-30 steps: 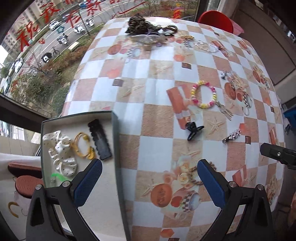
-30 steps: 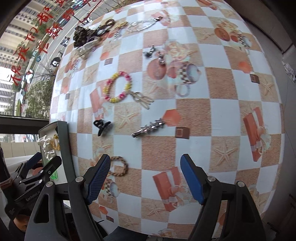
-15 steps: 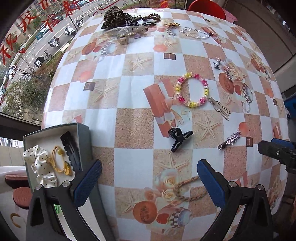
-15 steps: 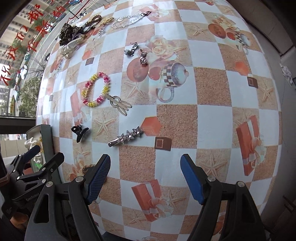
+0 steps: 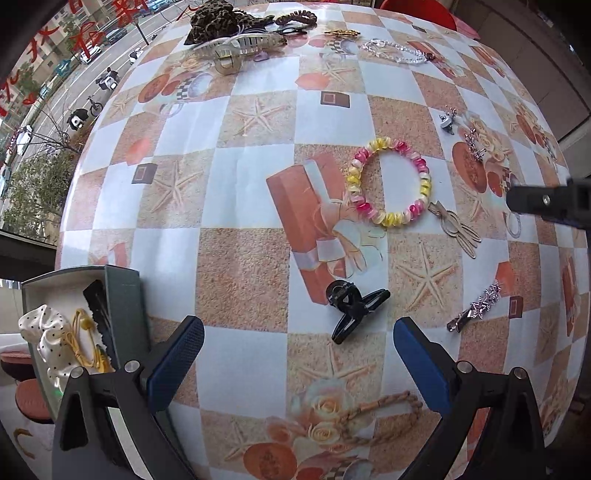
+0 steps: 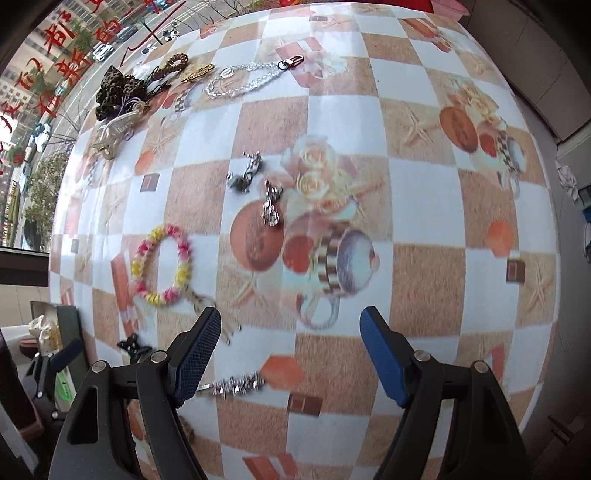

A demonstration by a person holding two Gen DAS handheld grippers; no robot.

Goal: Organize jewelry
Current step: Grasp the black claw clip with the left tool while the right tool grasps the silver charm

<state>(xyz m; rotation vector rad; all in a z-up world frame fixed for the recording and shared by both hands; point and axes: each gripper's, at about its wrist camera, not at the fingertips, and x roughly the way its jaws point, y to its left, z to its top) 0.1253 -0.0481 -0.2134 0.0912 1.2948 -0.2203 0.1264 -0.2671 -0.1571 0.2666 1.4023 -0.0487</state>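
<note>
My left gripper (image 5: 297, 363) and right gripper (image 6: 290, 356) are both wide apart and empty, the black claw clip (image 5: 352, 308) at twelve o'clock of the left one.

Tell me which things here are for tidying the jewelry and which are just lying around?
For the job: grey box, black claw clip, pink and yellow bracelet, sparkly hair clip, silver chain, both open hand-held grippers, left and right.

Just around: checkered tablecloth, red chair, window.
</note>
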